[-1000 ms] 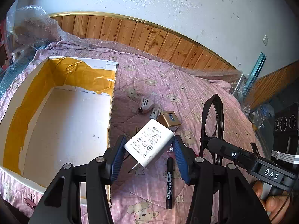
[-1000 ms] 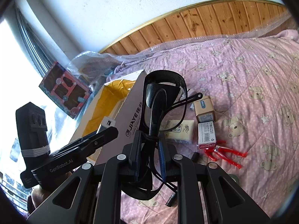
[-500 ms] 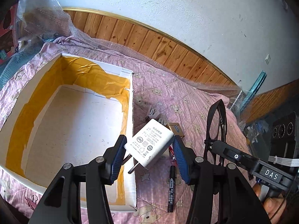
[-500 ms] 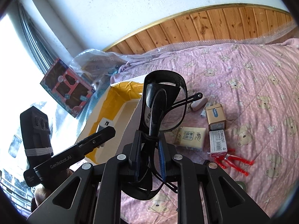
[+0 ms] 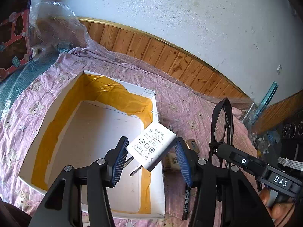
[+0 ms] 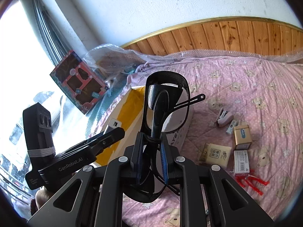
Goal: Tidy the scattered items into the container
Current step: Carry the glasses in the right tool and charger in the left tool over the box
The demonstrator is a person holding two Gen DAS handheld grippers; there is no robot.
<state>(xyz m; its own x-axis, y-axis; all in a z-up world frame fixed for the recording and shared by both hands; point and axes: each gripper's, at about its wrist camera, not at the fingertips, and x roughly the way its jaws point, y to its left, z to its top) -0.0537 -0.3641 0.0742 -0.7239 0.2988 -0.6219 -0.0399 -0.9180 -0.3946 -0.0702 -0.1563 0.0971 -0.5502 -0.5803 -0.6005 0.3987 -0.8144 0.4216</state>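
With my left gripper (image 5: 150, 159) pinching the charger (image 5: 151, 149) above the box (image 5: 157, 198) and my right gripper (image 6: 151, 162) clamping the glasses (image 6: 166, 106), I release each low inside.

bed (image 5: 189, 106): pink bear-print quilt
far wall (image 5: 170, 19): white, wood panelling below
far left: bubble wrap (image 5: 56, 24), red toy box (image 6: 78, 78)

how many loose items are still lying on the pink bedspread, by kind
From the right wrist view, with one more from the left:
Small lilac stapler: 1
Small white tube: 1
Gold cardboard boxes: 1
Cream paper packets: 1
White-and-red staple boxes: 1
Red plastic clips: 1
Black marker pens: 1
Total: 7
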